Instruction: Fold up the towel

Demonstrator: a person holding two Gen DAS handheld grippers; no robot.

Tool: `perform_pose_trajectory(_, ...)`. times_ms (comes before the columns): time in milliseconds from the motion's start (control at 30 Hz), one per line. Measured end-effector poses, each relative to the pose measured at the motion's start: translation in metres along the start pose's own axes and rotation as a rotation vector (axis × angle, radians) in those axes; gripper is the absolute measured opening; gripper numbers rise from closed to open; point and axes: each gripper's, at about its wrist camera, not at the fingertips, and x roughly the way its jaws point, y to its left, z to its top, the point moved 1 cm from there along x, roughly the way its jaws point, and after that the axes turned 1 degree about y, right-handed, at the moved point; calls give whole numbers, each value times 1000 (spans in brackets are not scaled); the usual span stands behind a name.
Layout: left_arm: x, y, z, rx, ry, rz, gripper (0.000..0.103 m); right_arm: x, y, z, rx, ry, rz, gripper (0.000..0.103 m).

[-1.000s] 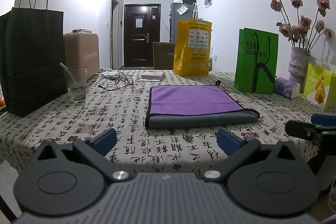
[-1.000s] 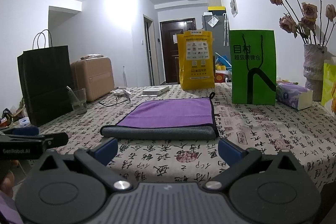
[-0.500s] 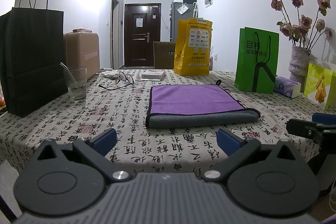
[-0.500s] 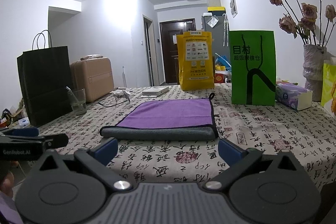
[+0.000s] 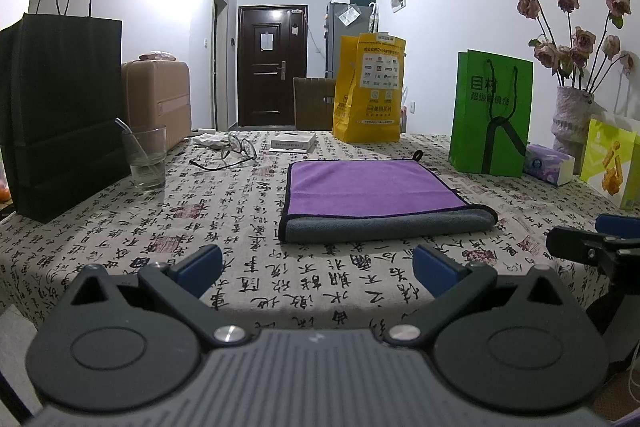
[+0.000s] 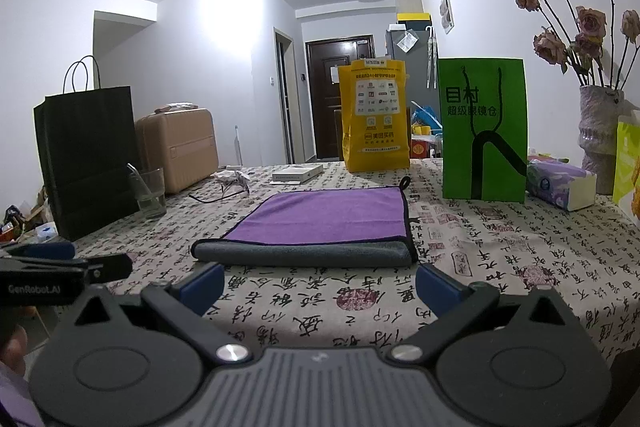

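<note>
towel (image 5: 374, 189) lies flat on the table (image 5: 120, 227), a little right of centre in the left wrist view, folded over: purple face up, grey roll of the fold along the near edge, dark piping round the border, small hanging loop at the far right corner. right wrist view shows the same towel (image 6: 324, 217) straight ahead, fold edge facing the camera.

left gripper (image 5: 318, 265) held low at the near table edge, jaws spread wide, blue pads apart, nothing between them. apart from the towel, short of its fold. right gripper (image 6: 320, 283) likewise spread wide and empty, near the fold edge but not touching. each gripper shows at the edge of the other's view: the right gripper to the right in the left wrist view, the left one at lower left in the right wrist view.

tablecloth printed with black calligraphy and red seals. black paper bag (image 5: 60, 115) stands at far left, drinking glass (image 5: 145, 157) with a straw just beside it. spectacles (image 5: 232, 155) and a small white box (image 5: 292, 143) lie beyond the towel's left side. yellow bag (image 5: 370, 91) upright at the far end. green bag (image 5: 490, 113) to the right, tissue pack (image 5: 550, 163) next to it, vase of dried roses (image 5: 572, 115) behind. tan suitcase (image 5: 158, 107) off the table at left, dark door (image 5: 272, 67) at the end of the room.
</note>
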Motion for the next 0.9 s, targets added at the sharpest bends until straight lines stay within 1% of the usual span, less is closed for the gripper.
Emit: perform_pose_trajectory(900,2,1,-1,1,11,4,103,3,0,-2,3,4,-3,102)
